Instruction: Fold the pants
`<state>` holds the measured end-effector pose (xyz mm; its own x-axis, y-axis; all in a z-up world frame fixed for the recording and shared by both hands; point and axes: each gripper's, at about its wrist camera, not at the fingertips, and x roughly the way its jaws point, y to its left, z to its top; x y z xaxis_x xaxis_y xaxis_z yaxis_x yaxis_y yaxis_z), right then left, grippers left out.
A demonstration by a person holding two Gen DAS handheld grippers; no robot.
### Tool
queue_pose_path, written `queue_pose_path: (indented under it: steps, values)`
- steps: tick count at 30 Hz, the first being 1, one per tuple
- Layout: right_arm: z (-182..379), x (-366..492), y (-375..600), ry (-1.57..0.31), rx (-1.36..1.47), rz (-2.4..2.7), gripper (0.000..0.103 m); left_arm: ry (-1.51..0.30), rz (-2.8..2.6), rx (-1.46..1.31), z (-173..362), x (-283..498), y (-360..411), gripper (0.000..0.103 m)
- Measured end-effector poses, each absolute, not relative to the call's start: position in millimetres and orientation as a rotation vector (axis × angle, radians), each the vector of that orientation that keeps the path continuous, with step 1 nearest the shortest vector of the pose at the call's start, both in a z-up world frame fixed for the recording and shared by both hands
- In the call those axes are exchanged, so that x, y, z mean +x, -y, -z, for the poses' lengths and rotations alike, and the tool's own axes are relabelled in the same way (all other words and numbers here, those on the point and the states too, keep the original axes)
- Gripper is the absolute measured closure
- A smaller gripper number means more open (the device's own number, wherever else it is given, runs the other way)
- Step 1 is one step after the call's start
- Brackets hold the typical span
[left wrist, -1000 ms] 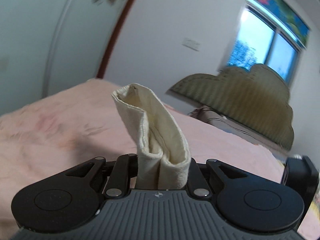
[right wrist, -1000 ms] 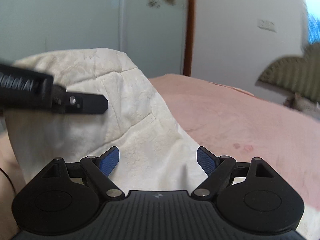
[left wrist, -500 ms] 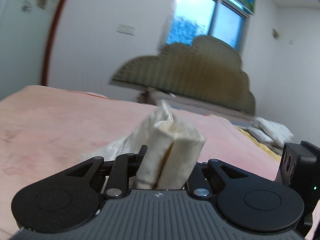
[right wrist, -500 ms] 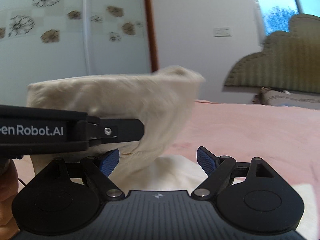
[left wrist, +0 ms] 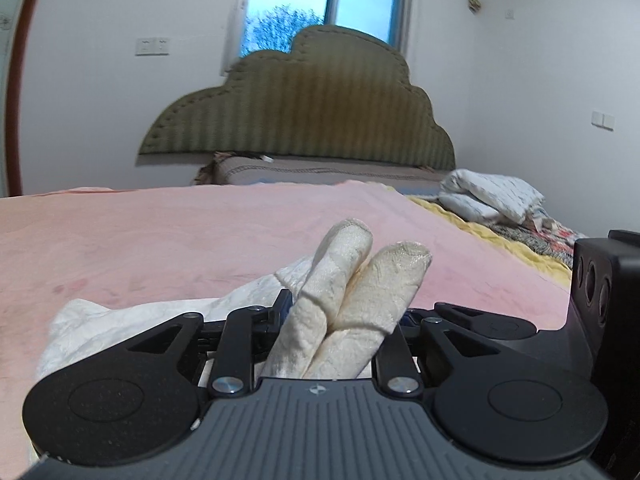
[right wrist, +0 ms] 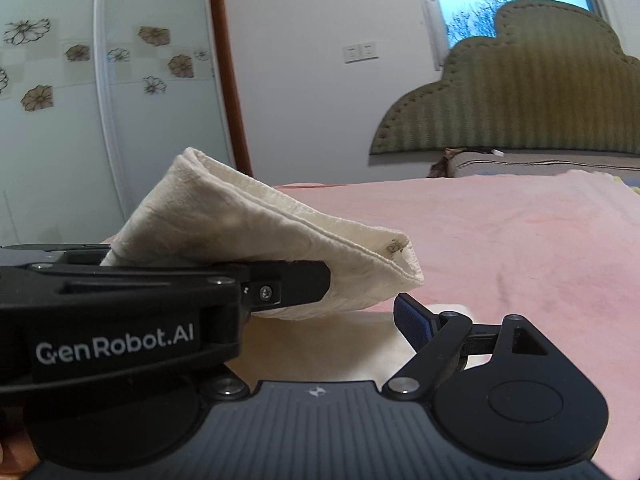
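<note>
The cream pants (left wrist: 352,292) are pinched as a doubled fold in my left gripper (left wrist: 344,316), which is shut on them just above the pink bed; more of the cloth (left wrist: 132,320) lies to its left. In the right wrist view the same held fold (right wrist: 256,236) sticks up from the left gripper (right wrist: 296,284), which crosses the view from the left. My right gripper (right wrist: 320,320) is open and empty over flat cream cloth (right wrist: 320,348); only its right blue pad (right wrist: 412,320) shows.
The pink bedspread (left wrist: 200,232) stretches to an olive headboard (left wrist: 312,112) under a window. Folded white bedding (left wrist: 488,196) and a patterned quilt lie at the bed's right side. A door with flower decals (right wrist: 80,100) stands at left.
My left gripper has swung right and come down toward the bed with the fold; the held cloth now hangs low and compact. The right gripper stays open; the left gripper now crosses closer before it.
</note>
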<state>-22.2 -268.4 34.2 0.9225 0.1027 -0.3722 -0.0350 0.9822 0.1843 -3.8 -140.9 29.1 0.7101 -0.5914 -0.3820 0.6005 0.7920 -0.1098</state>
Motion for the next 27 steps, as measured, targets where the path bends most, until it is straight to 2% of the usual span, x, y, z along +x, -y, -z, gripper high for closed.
queue_pose_path:
  steps: [12,13,18,23,27]
  values:
    - [-17,-35,301,-0.433,0.168,-0.002,0.018,-0.457,0.725,0.068,-7,-9,175,0.080]
    - [-15,-35,303,-0.448,0.172,0.001,0.018,-0.478,0.735,0.067,-5,-8,174,0.075]
    - [-10,-42,304,-0.529,0.168,0.017,0.017,-0.568,0.764,0.075,9,-2,176,0.069]
    - [-10,-60,303,-0.599,0.143,0.096,0.017,-0.614,0.821,0.083,19,-1,178,0.047]
    - [-13,-83,312,-0.617,0.180,0.183,0.015,-0.624,0.844,0.101,17,-7,176,0.045]
